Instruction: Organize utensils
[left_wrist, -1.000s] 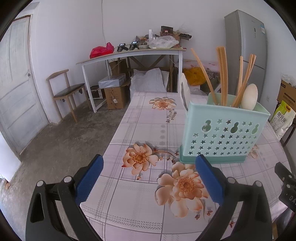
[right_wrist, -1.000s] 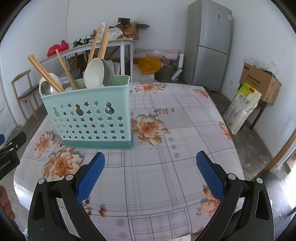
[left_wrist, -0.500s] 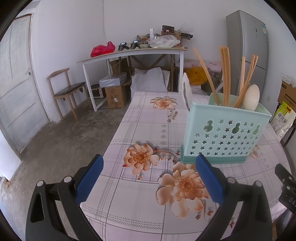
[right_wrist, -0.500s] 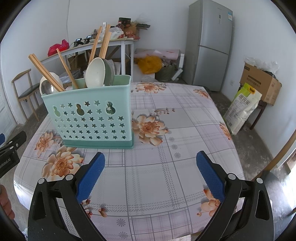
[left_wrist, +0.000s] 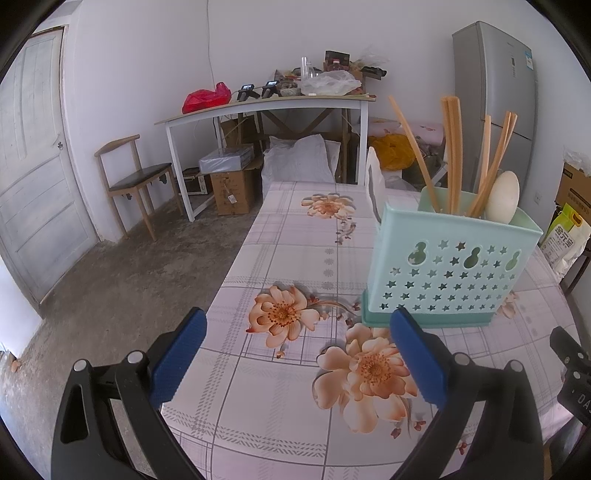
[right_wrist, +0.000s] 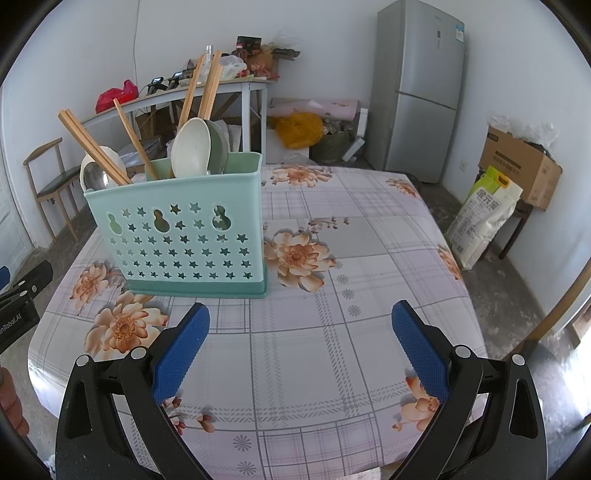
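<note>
Your tabletop (right_wrist: 369, 266), under a plaid cloth with peach flowers, fills the lower half of both views. Fridge (right_wrist: 419, 92) stands upper right in the right wrist view, against the white wall. A white side table (left_wrist: 266, 110) piled with clutter sits at upper centre of the left wrist view, a wooden chair (left_wrist: 133, 181) to its left.

The mint utensil holder (right_wrist: 177, 236), star-punched, stands upright on the tabletop, centre-left in the right wrist view and centre-right in the left wrist view (left_wrist: 448, 273). Wooden chopsticks (right_wrist: 94, 149) lean out of it at several angles. A cream spoon (right_wrist: 190, 147) and a green spoon (right_wrist: 218, 147) stand bowl-up together toward its right end; a metal spoon (right_wrist: 94, 177) shows at its left end.

Your left gripper (left_wrist: 295, 347) has its blue pads spread wide, holding nothing, low over the near tabletop; the right pad's tip overlaps the holder's base in the picture, contact unclear. Your right gripper (right_wrist: 301, 339) is likewise spread wide and empty, just short of the holder.
</note>
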